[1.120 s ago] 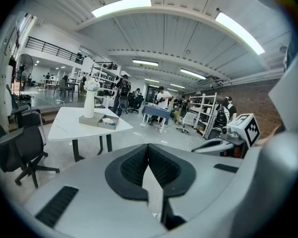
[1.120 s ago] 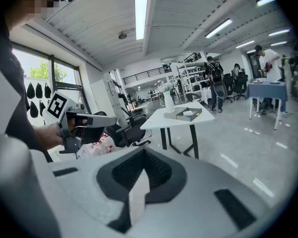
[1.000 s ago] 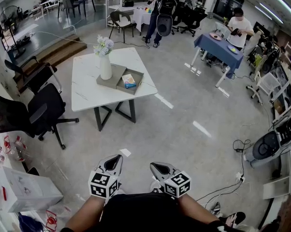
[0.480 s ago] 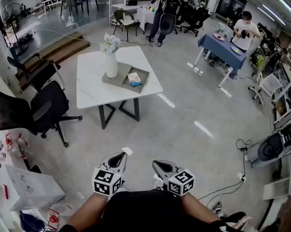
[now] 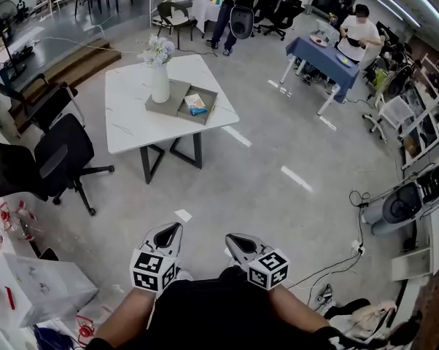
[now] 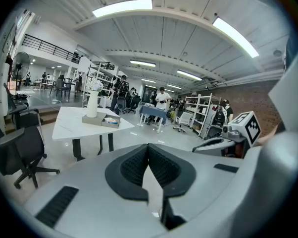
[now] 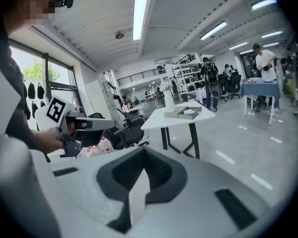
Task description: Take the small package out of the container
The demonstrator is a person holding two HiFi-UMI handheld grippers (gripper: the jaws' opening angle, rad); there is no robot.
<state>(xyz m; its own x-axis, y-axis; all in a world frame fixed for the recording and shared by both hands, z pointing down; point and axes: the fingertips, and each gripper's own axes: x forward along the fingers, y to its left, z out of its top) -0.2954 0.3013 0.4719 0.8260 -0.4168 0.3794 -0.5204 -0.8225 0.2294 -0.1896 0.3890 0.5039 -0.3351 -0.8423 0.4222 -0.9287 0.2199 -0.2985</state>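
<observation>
Claws closed, empty: left claw (image 5: 170, 229), right claw (image 5: 235, 239). Reach worktop (image 5: 128, 122) first, then open one over package (image 5: 195, 104) in container (image 5: 210, 106).

Glossy white tabletop (image 5: 128, 115), polished grey floor (image 5: 278, 144)

So the small package (image 5: 195, 104) is sitting way off in the container (image 5: 207, 112) on the table (image 5: 132, 119), and its print is coming out too tiny to read in the head view. In both gripper views it's shrinking to a coloured speck. The bottom edge is chopping off the person's forearms (image 5: 128, 318). A black chair (image 5: 6, 172) is running off the left edge. In the left gripper view, the right gripper (image 6: 196, 149) is half disappearing behind the pale shell of the left gripper (image 6: 148, 146), and the people at the back are showing up too small to make out.
</observation>
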